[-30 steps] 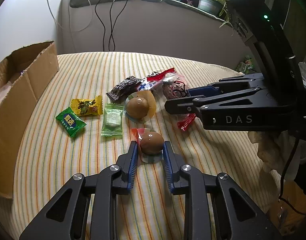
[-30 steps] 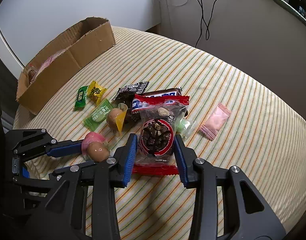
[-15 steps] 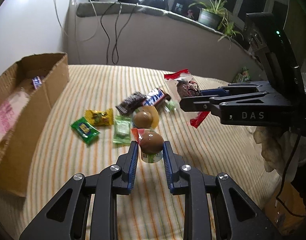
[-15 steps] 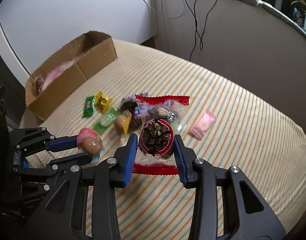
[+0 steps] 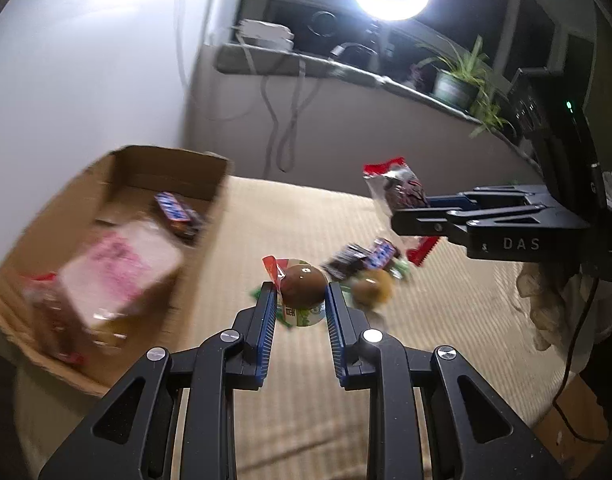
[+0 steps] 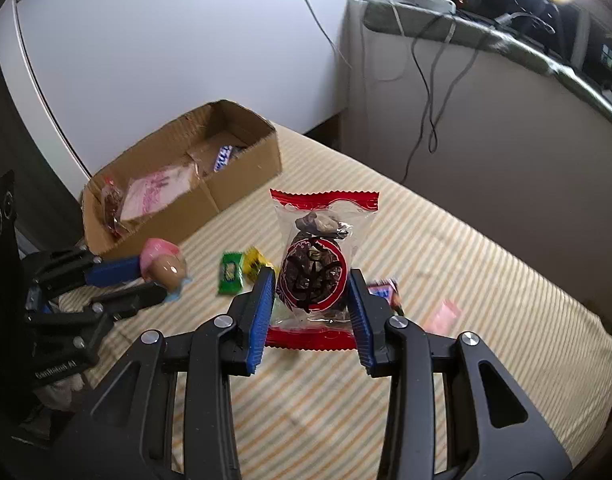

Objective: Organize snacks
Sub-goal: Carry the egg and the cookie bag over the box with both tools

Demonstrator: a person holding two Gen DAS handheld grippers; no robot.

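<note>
My left gripper (image 5: 299, 300) is shut on a packaged brown egg (image 5: 303, 285) and holds it in the air right of the cardboard box (image 5: 209, 208). It also shows in the right wrist view (image 6: 145, 282), with the egg (image 6: 167, 271) in it. My right gripper (image 6: 310, 294) is shut on a clear red-edged packet of dark snacks (image 6: 316, 268), held above the striped table. That packet also shows in the left wrist view (image 5: 400, 192). The box (image 6: 241, 172) holds a pink packet (image 6: 153, 194) and a candy bar (image 6: 222, 158).
On the striped table (image 6: 446, 380) lie a green candy (image 6: 230, 273), a yellow candy (image 6: 254, 264), a pink packet (image 6: 442, 316), another packaged egg (image 5: 373, 290) and dark and blue bars (image 5: 362, 258). A wall, a ledge with cables and a bright lamp stand behind.
Both grippers have risen with their snacks and swung left toward the cardboard box, which now shows larger and closer. Both views are tilted higher.
</note>
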